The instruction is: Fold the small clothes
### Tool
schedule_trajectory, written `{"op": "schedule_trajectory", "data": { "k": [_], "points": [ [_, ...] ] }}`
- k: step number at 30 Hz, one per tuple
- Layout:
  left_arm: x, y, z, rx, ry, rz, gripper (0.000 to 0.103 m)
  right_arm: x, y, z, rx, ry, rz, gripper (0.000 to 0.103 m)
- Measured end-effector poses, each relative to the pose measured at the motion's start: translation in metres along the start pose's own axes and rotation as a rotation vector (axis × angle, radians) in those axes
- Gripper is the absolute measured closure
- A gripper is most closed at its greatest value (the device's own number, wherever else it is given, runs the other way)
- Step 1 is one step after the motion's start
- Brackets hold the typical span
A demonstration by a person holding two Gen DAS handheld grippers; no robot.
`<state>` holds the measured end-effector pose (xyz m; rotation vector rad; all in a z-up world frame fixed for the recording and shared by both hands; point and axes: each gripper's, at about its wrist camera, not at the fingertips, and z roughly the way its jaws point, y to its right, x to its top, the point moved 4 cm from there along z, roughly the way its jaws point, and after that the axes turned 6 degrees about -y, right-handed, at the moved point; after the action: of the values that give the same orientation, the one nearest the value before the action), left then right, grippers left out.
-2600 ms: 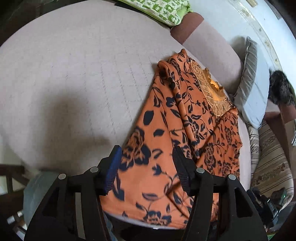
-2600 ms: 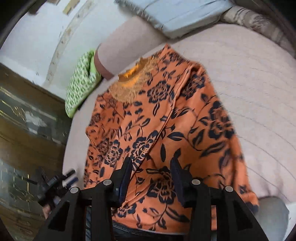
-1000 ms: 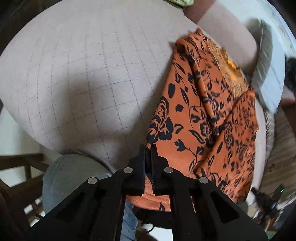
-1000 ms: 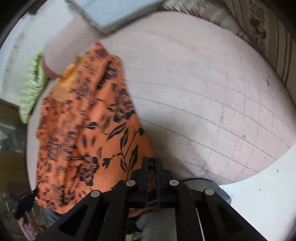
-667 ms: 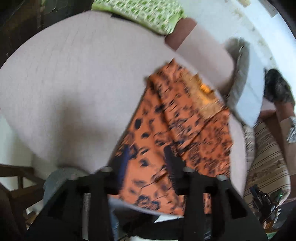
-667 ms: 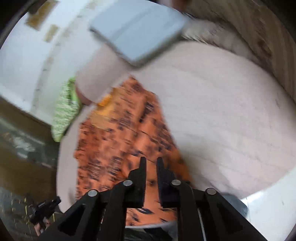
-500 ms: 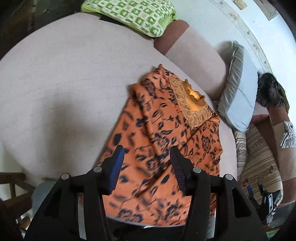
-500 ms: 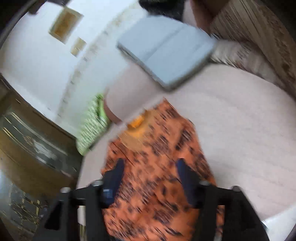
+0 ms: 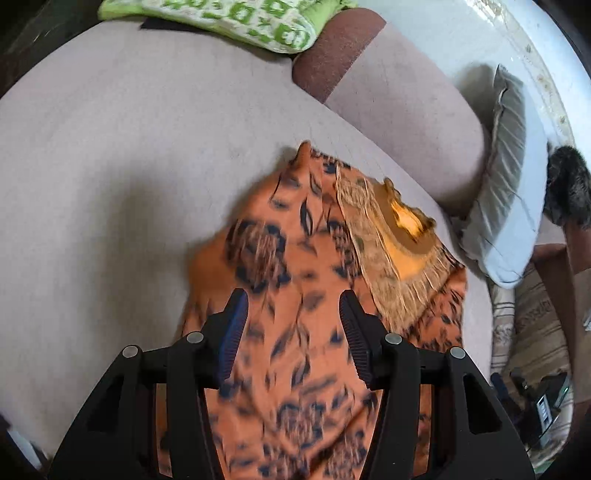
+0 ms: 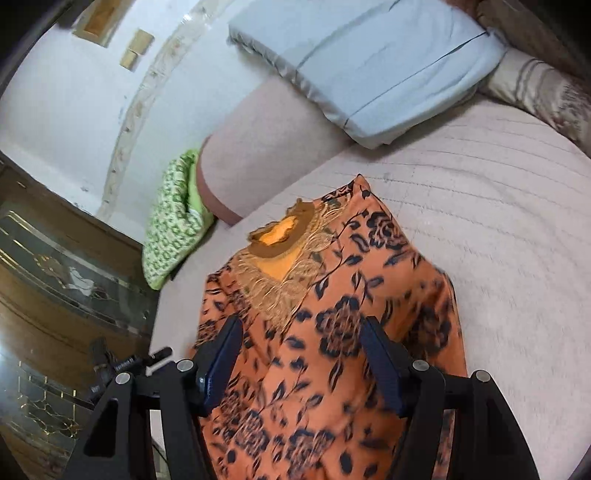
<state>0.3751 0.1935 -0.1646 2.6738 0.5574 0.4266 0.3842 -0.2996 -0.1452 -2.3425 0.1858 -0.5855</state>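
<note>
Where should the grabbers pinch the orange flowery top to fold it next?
Probably the orange top by its near hem corners, one gripper each, coming from the near edge. It lies flat on the bed, neckline far, so that edge should lift towards it.

1. Support: pale pink quilted mattress [image 9: 110, 155], grid stitching visible.
2. Orange floral garment [image 10: 332, 332] lies on it, neckline toward far edge.
3. Far edge: pink bolster [image 9: 402, 110]; green patterned pillow [image 9: 221, 18] left; grey pillow [image 10: 369, 66] right.
</note>
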Motion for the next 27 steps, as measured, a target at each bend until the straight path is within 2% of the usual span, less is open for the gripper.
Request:
{"op": "schedule_trajectory", "data": {
  "k": [5,13,15,18,20,21,22,23,24,26,27],
  "points": [
    [0.045,0.007,0.036,-0.002,-0.008,0.017,0.052,0.052,0.008,0.052,-0.041,-0.083,-0.017,0.038],
    [0.112,0.017,0.092,0.02,-0.018,0.042,0.052,0.128,0.023,0.119,-0.121,-0.12,0.006,0.04],
    [0.121,0.015,0.102,0.009,-0.029,0.024,0.052,0.149,0.036,0.135,-0.207,-0.127,0.012,0.045],
    [0.131,0.011,0.114,0.041,-0.025,0.005,0.052,0.17,0.056,0.156,-0.245,-0.163,0.043,0.052],
    [0.133,0.009,0.117,0.051,0.002,0.004,0.063,0.176,0.068,0.166,-0.285,-0.19,0.059,0.055],
    [0.133,0.009,0.119,0.059,0.002,0.012,0.083,0.177,0.071,0.168,-0.292,-0.196,0.068,0.06],
    [0.132,0.007,0.121,0.062,-0.009,0.008,0.093,0.178,0.075,0.17,-0.29,-0.207,0.08,0.065],
    [0.131,0.005,0.12,0.044,-0.012,-0.004,0.093,0.178,0.078,0.17,-0.277,-0.213,0.096,0.078],
    [0.131,0.004,0.114,0.022,0.006,-0.013,0.095,0.178,0.077,0.167,-0.264,-0.209,0.1,0.083],
    [0.127,0.004,0.095,-0.012,0.042,-0.009,0.096,0.181,0.068,0.154,-0.265,-0.185,0.073,0.089],
    [0.124,0.004,0.081,-0.056,0.057,-0.012,0.097,0.182,0.064,0.147,-0.261,-0.172,0.064,0.09]
  ]
}}
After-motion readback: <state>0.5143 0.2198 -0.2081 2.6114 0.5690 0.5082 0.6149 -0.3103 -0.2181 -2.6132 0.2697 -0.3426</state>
